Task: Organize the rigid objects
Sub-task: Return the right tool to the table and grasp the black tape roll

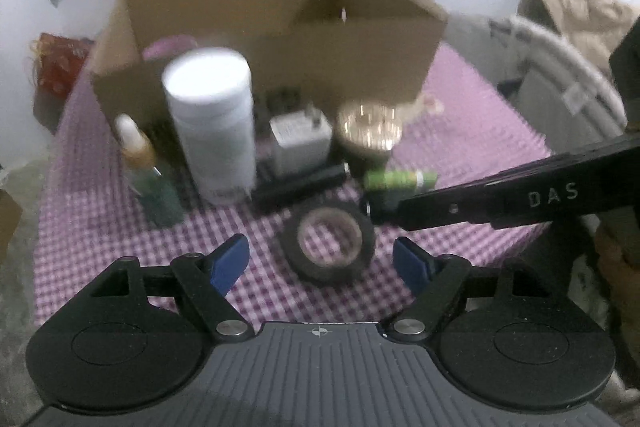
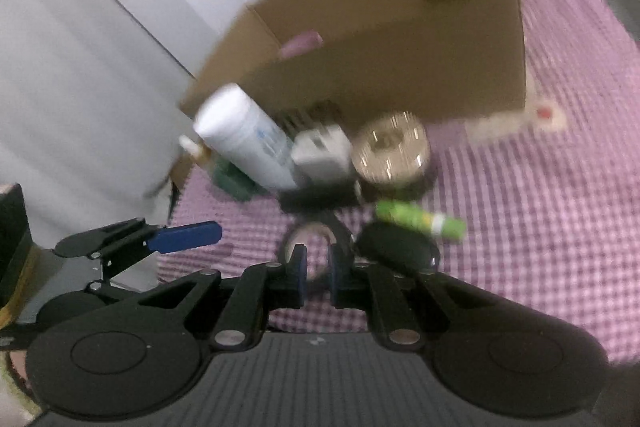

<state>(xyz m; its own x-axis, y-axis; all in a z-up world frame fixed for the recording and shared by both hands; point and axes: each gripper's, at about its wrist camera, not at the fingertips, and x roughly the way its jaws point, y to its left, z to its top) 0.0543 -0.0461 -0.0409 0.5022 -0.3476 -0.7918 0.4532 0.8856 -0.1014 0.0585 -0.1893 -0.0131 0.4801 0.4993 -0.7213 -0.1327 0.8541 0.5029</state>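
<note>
- Bare checked tablecloth (image 1: pixel 472 147) lies toward its right edge; objects crowd against the cardboard box (image 1: pixel 280 39)
- Left gripper (image 1: pixel 320 259) gapes wide before the tape roll (image 1: pixel 330 241); right gripper (image 2: pixel 317 269) narrow, ring between fingers

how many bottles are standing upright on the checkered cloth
2: the white bottle stands in front of the cardboard box; the dropper bottle stands just left of it. Others may be hidden behind.
</note>
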